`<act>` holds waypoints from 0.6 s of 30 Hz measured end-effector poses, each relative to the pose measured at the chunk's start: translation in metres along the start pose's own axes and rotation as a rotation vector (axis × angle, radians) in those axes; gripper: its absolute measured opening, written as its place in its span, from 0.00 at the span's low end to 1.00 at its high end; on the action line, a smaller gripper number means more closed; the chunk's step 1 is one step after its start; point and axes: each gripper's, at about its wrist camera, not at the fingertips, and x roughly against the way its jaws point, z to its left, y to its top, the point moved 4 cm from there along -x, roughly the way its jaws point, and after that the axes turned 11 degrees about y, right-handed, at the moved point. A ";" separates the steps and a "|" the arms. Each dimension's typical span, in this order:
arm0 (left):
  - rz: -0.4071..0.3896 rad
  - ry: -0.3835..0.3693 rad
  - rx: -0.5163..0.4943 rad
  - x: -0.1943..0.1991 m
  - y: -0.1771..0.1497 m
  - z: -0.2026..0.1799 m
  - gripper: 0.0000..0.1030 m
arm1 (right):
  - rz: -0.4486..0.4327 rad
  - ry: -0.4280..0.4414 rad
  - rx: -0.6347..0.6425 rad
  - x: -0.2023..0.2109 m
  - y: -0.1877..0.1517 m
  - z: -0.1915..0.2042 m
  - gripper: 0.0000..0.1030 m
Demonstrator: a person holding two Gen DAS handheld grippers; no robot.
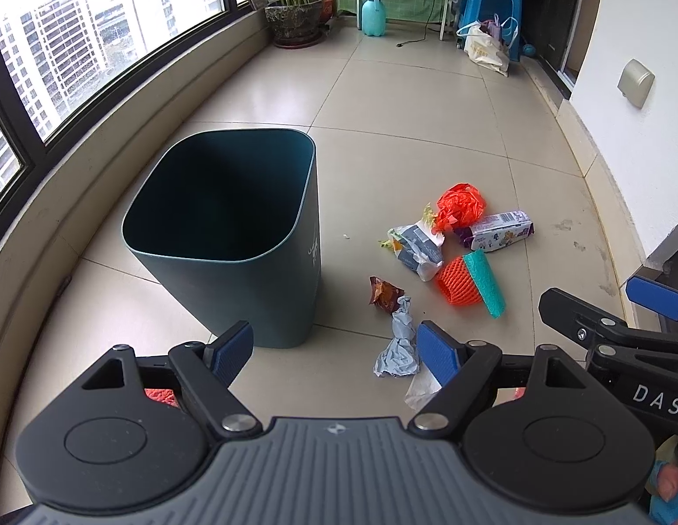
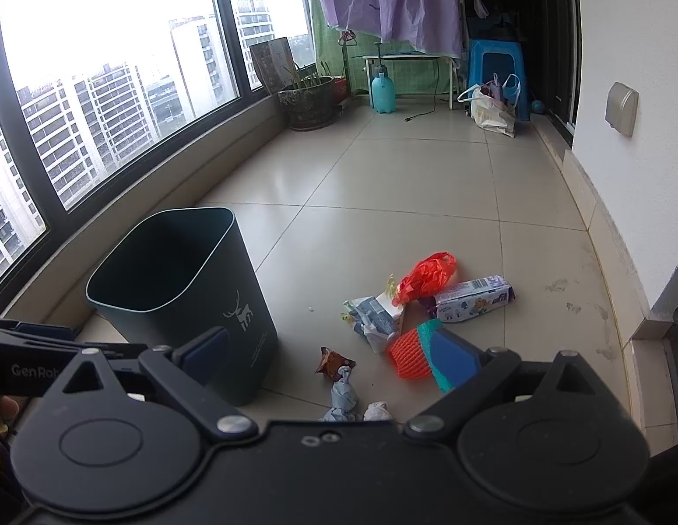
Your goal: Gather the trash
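A dark green bin (image 1: 233, 236) stands open on the tiled floor; it also shows in the right wrist view (image 2: 177, 302). Trash lies to its right: a red plastic bag (image 1: 461, 205), a purple-white packet (image 1: 500, 229), a crumpled white-blue wrapper (image 1: 419, 247), an orange foam net (image 1: 457, 282), a teal foam net (image 1: 485, 282), a brown wrapper (image 1: 384, 295) and a grey-blue paper wad (image 1: 400, 341). My left gripper (image 1: 334, 352) is open and empty, above the floor near the wad. My right gripper (image 2: 334, 350) is open and empty, behind the trash pile.
A curved window sill (image 1: 120, 140) runs along the left. A plant pot (image 1: 293, 17), a teal spray bottle (image 1: 374, 15), a blue stool (image 1: 492, 4) and a white bag (image 1: 485, 48) stand at the far end. A white wall (image 1: 636, 131) is on the right.
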 end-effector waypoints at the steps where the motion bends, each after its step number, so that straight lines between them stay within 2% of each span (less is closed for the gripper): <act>1: 0.001 -0.002 0.001 0.000 0.000 0.001 0.80 | 0.001 0.000 -0.002 -0.001 -0.001 0.000 0.95; 18: -0.008 -0.005 0.001 0.002 0.001 -0.001 0.80 | 0.000 -0.001 0.001 -0.004 -0.002 -0.001 0.95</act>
